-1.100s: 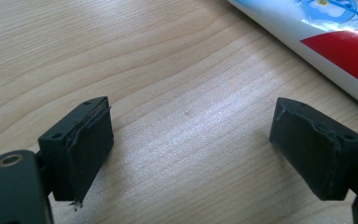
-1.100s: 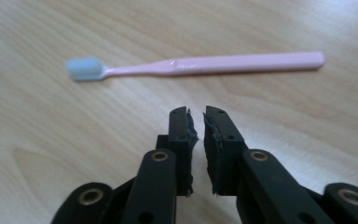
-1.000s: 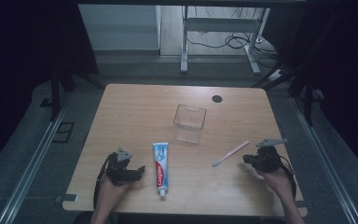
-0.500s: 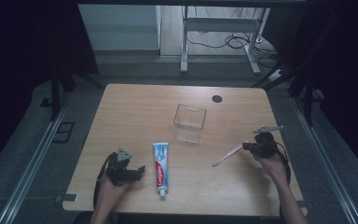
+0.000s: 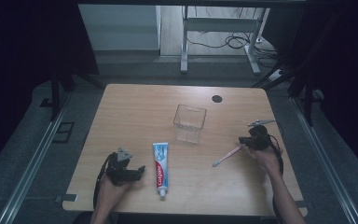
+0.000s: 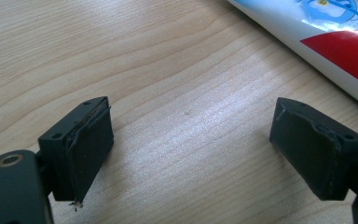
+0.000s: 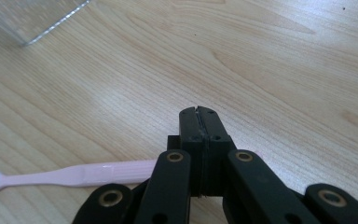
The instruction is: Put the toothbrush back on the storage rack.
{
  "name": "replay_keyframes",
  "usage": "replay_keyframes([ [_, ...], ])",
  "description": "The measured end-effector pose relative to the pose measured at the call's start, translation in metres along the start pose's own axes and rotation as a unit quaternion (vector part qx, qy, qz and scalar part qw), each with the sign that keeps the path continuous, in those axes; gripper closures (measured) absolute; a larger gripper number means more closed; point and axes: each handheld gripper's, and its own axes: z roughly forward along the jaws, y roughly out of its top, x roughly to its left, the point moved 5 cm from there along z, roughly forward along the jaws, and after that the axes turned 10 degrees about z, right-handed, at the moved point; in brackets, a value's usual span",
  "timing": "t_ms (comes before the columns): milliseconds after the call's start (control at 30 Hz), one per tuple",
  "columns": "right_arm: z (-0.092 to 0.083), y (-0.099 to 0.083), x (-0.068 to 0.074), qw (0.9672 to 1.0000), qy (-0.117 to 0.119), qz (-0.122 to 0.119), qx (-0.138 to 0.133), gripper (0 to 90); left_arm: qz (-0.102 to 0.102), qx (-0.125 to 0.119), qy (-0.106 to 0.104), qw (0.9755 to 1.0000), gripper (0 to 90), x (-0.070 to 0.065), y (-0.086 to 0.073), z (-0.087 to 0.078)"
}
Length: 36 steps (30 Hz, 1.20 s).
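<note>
At the near edge of the table (image 5: 121, 102), at about 7 o'clock from its centre, the left gripper (image 5: 129, 171) lies low in the person's left hand (image 5: 108, 186), its jaws pointing toward 3 o'clock. The left gripper view has its two black pads (image 6: 91, 144) standing wide apart over bare wood with nothing between them, so these tongs are open. Just beyond them, toward 3 o'clock, lies the toothpaste tube (image 5: 160, 167), flat on the table with its cap toward the near edge and its white, blue and red print facing up; a stretch of it crosses the upper right corner of the left gripper view (image 6: 326, 32).

Farther across, at about 4 o'clock from the centre, the right hand (image 5: 265, 158) carries the right gripper (image 5: 246, 141). In the right gripper view its tips (image 7: 199, 114) are pressed together with nothing between them: closed and empty. The pink toothbrush (image 7: 74, 175) lies flat on the wood, its handle end running under the gripper's linkage and its bristled head toward 8 o'clock in the high view (image 5: 224, 157).

At the centre, a little toward 12 o'clock, stands an upright clear plastic cup (image 5: 189, 122), well apart from both grippers. A small dark disc (image 5: 217, 98) sits near the far edge at about 1 o'clock
</note>
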Motion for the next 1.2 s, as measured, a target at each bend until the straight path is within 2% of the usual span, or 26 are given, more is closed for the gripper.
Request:
replay_keyframes([
  [233, -0.001, -0.002, -0.007, 0.9999, -0.010, -0.002, 0.005, 89.3, -0.001, -0.001, 0.000, 1.0000, 13.3, 0.000, 0.000, 0.000],
  [433, -0.005, -0.008, -0.011, 0.9999, -0.008, 0.002, 0.008, 89.2, -0.001, -0.001, 0.000, 1.0000, 13.3, 0.000, 0.000, 0.000],
  [567, -0.009, -0.011, -0.013, 0.9999, -0.007, -0.003, 0.013, 89.0, -0.001, -0.001, 0.000, 1.0000, 13.3, 0.000, 0.000, 0.000],
  [700, -0.010, -0.011, -0.016, 0.9999, -0.012, 0.000, 0.007, 88.1, 0.001, 0.001, 0.000, 1.0000, 13.2, 0.000, 0.001, 0.000],
  [867, -0.007, -0.003, -0.016, 0.9999, -0.008, 0.006, -0.002, 88.2, 0.000, 0.000, 0.000, 1.0000, 13.2, 0.000, 0.001, 0.001],
  [1033, 0.002, -0.003, -0.019, 0.9997, -0.017, 0.005, 0.016, 88.8, -0.001, -0.001, 0.000, 1.0000, 13.3, 0.000, 0.001, 0.001],
  [1200, 0.000, -0.010, -0.020, 0.9997, -0.013, 0.006, 0.021, 88.9, -0.001, -0.001, 0.000, 1.0000, 13.3, 0.000, 0.001, 0.001],
])
